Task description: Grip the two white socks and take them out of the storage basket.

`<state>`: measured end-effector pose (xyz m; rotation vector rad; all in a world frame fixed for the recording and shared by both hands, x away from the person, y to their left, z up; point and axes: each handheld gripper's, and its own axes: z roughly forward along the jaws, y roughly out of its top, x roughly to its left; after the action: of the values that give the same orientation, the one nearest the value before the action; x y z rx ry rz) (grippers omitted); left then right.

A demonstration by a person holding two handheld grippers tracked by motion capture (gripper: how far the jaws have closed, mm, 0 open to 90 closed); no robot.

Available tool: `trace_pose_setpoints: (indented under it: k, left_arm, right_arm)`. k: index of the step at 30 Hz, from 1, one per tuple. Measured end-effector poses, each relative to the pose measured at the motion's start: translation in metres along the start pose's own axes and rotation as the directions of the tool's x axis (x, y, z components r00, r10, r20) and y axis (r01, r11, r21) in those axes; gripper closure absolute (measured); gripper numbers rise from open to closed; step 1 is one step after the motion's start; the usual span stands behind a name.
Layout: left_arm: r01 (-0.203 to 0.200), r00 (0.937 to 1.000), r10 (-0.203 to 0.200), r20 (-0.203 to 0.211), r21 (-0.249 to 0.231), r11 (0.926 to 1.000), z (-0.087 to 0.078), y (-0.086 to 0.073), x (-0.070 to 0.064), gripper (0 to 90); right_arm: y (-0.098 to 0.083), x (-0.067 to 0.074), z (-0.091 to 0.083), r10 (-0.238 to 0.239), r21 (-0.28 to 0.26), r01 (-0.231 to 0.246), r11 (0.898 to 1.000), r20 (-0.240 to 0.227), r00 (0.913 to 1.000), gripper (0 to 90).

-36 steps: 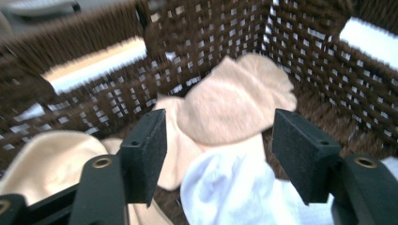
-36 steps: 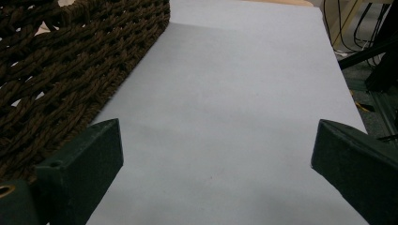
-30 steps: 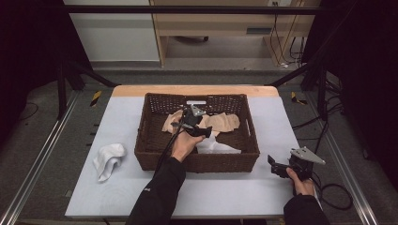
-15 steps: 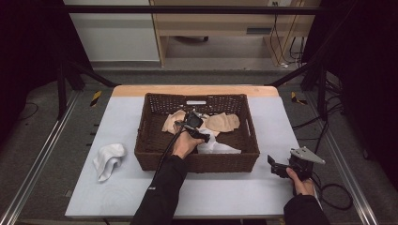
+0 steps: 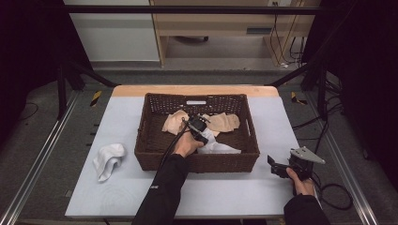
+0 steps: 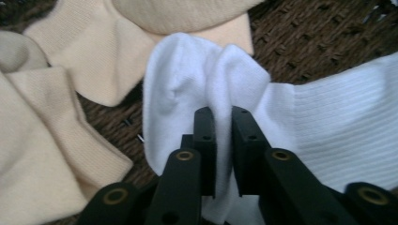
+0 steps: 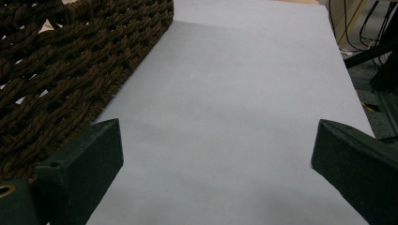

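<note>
Two grippers at work: left gripper [image 6: 223,140] is down in the wicker basket [image 5: 197,161], jaws having just closed and now pinched tight on a raised fold of the white sock [image 6: 206,79], which lies on the basket floor beside the beige socks [image 6: 70,70]; right gripper [image 5: 283,168] rests on the table [image 7: 244,93] w/ jaws wide apart, nothing btwn them. To do the pick well, I'd lift straight up & slow so the sock peels free w/o dragging the beige ones, clear the rim, then carry it toward the other white sock [image 5: 108,159] lying left of the basket.
</note>
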<state>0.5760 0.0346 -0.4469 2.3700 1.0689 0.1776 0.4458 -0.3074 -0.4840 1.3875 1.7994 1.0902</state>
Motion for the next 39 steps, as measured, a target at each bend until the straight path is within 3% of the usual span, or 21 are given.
trace_pose_setpoints:
  k: [3, 5, 6, 9, 12, 13, 14, 19, 20, 23, 24, 25, 26, 27, 29, 30, 31, 33, 34, 35, 39]
  left_arm:
    - [-0.026, 0.9994, 0.025, -0.026, -0.035, 0.9991, -0.006, 0.001, -0.002, 83.4]
    - [-0.027, 0.9989, 0.024, -0.041, -0.089, 0.9957, -0.012, 0.002, -0.003, 83.6]
    - [-0.027, 0.9989, 0.024, -0.041, -0.089, 0.9957, -0.012, 0.002, -0.003, 83.7]
    - [-0.022, 0.9985, 0.011, -0.053, -0.214, 0.9767, -0.025, 0.003, -0.004, 83.7]
    - [-0.024, 0.9987, 0.01, -0.049, -0.293, 0.9559, -0.035, 0.002, -0.005, 83.7]
    - [-0.024, 0.9987, 0.01, -0.049, -0.293, 0.9559, -0.035, 0.002, -0.005, 83.7]
    - [-0.011, 0.9993, -0.003, -0.037, -0.355, 0.9347, -0.042, 0.002, -0.004, 83.7]
    - [-0.005, 0.9995, -0.009, -0.029, -0.458, 0.8891, -0.058, 0.003, -0.005, 83.7]
    - [0.002, 0.9996, -0.014, -0.023, -0.488, 0.873, -0.064, 0.003, -0.005, 83.7]
    - [0.016, 0.9998, -0.018, 0.001, -0.529, 0.8488, -0.078, 0.002, -0.003, 83.7]
    - [0.016, 0.9998, -0.018, 0.001, -0.529, 0.8488, -0.078, 0.002, -0.003, 83.7]
    - [0.019, 0.9997, -0.025, -0.004, -0.558, 0.8295, -0.088, 0.001, -0.002, 83.7]
    - [0.019, 0.9997, -0.025, -0.004, -0.558, 0.8295, -0.088, 0.001, -0.002, 83.6]
    - [0.039, 0.9992, -0.039, 0.012, -0.591, 0.8055, -0.097, 0.0, -0.001, 83.7]
    - [0.035, 0.9991, -0.042, 0.004, -0.617, 0.7866, -0.106, -0.002, 0.0, 83.6]
    - [0.035, 0.9991, -0.042, 0.004, -0.617, 0.7866, -0.106, -0.002, 0.0, 83.6]
    - [0.036, 0.999, -0.044, 0.003, -0.643, 0.7649, -0.114, -0.004, 0.0, 83.7]
    - [0.029, 0.9987, -0.05, -0.012, -0.661, 0.7502, -0.121, -0.005, 0.001, 83.6]
    - [0.029, 0.9987, -0.05, -0.012, -0.661, 0.7502, -0.121, -0.005, 0.001, 83.6]
    - [0.042, 0.9983, -0.059, -0.001, -0.679, 0.7332, -0.127, -0.007, 0.002, 83.6]
    - [0.052, 0.9981, -0.061, 0.013, -0.71, 0.7027, -0.142, -0.011, 0.004, 83.6]
  right_arm:
    - [0.0, 0.0, 0.0, 0.0, -0.001, 0.0, 1.0, 0.0, 1.0, 2.8]
    - [0.0, 0.0, 0.0, 0.0, -0.001, 0.0, 1.0, -0.003, 1.0, 2.9]
    - [0.0, 0.0, 0.0, 0.0, 0.001, 0.0, 1.0, -0.005, 1.0, 2.9]
    - [0.0, 0.0, 0.0, 0.002, -0.001, -0.002, 1.0, -0.003, 1.0, 2.9]
    - [0.0, 0.0, 0.0, -0.001, 0.0, 0.001, 1.0, -0.003, 1.0, 2.9]
    - [0.0, 0.0, 0.0, -0.001, 0.001, 0.001, 1.0, -0.003, 1.0, 2.9]
    - [0.0, 0.0, 0.0, 0.0, 0.001, 0.0, 1.0, -0.003, 1.0, 2.9]
    - [0.0, 0.0, 0.0, 0.0, 0.001, 0.0, 1.0, -0.004, 1.0, 2.9]
    - [0.0, 0.0, 0.0, 0.0, 0.001, 0.0, 1.0, -0.004, 1.0, 2.9]
    - [0.0, 0.0, 0.0, -0.002, 0.0, 0.002, 1.0, -0.003, 1.0, 2.9]
    - [0.0, 0.0, 0.0, -0.002, 0.0, 0.002, 1.0, -0.003, 1.0, 2.9]
    - [0.0, 0.0, 0.0, -0.003, 0.001, 0.003, 1.0, -0.004, 1.0, 2.9]
    - [0.0, 0.0, 0.0, -0.003, 0.001, 0.003, 1.0, -0.004, 1.0, 2.9]
    - [0.0, 0.0, 0.0, -0.003, 0.002, 0.003, 1.0, -0.004, 1.0, 2.9]
    - [0.0, 0.0, 0.0, -0.003, 0.002, 0.003, 1.0, -0.004, 1.0, 2.9]
    - [0.0, 0.0, 0.0, -0.005, 0.002, 0.005, 1.0, -0.003, 1.0, 2.9]
    - [0.0, 0.0, 0.0, -0.005, 0.002, 0.005, 1.0, -0.004, 1.0, 2.9]
    - [0.0, 0.0, 0.0, -0.006, 0.001, 0.006, 1.0, -0.004, 1.0, 2.9]
    - [0.0, 0.0, 0.0, -0.006, 0.001, 0.006, 1.0, -0.004, 1.0, 2.9]
    - [0.0, 0.0, 0.0, -0.002, 0.001, 0.002, 1.0, -0.005, 1.0, 2.9]
    - [0.0, 0.0, 0.0, 0.001, 0.0, -0.001, 1.0, -0.005, 1.0, 2.9]
